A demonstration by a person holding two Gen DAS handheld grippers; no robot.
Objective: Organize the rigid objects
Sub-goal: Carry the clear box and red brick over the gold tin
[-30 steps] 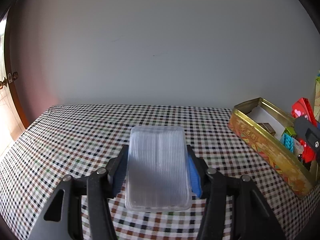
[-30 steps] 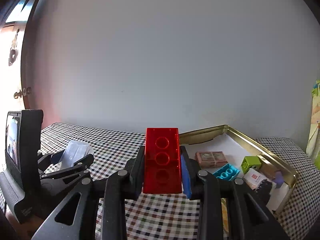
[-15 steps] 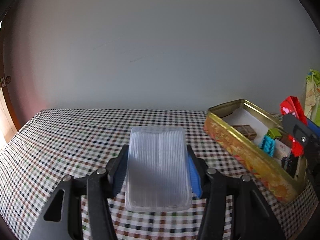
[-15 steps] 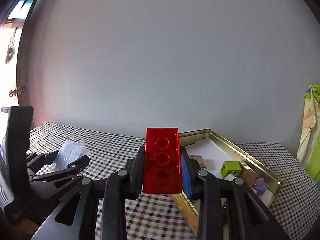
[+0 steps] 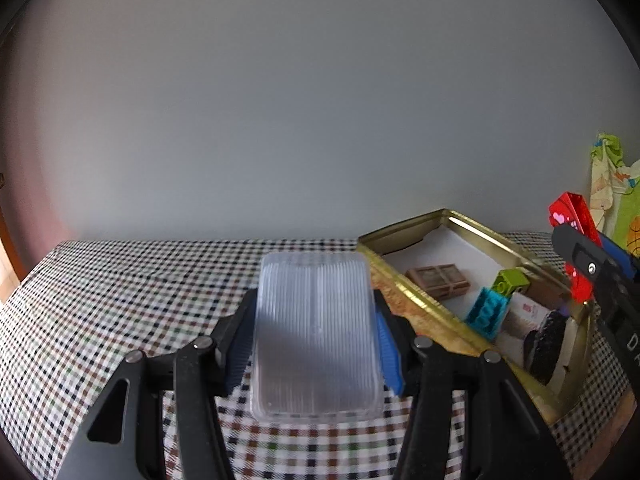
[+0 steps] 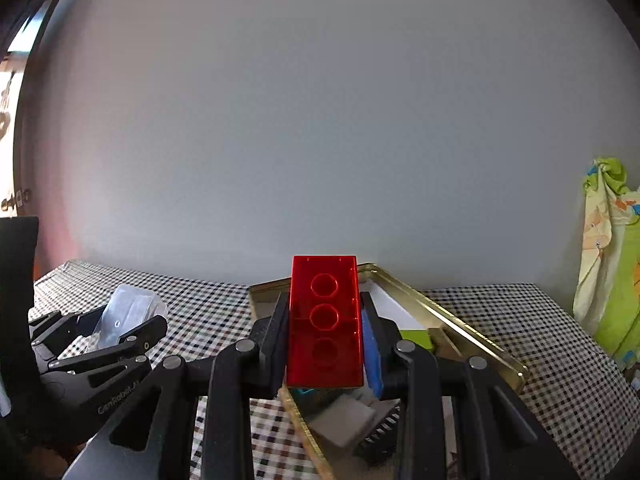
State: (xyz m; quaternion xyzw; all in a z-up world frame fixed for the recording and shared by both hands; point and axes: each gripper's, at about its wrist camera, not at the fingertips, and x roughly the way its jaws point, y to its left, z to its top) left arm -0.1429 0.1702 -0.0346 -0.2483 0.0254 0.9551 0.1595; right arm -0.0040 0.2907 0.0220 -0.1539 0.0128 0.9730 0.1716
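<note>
Right wrist view: I am holding a translucent red rectangular plastic building brick (image 6: 325,322) pinched between the pads of the right gripper (image 6: 325,332), its long axis running straight ahead along the fingers, poised above the near end of the open gold rectangular metal tin (image 6: 472,330). I am reading the tin as the landmark: it is lying directly below and ahead of this gripper, its long axis angling away to the right, so the right hand is the nearer one. Left of the tin, over the checked tablecloth (image 5: 120,280), the left gripper (image 5: 316,336) is clamping a clear ribbed rectangular plastic lid (image 5: 316,332) by its long sides; from there the tin is sitting to the right, its near wall just beside that gripper's right finger. Inside the tin I am seeing a brown block (image 5: 438,278), a turquoise brick (image 5: 488,310) and a lime-green brick (image 5: 510,280). My judgement: lowering the red brick comes first.
</note>
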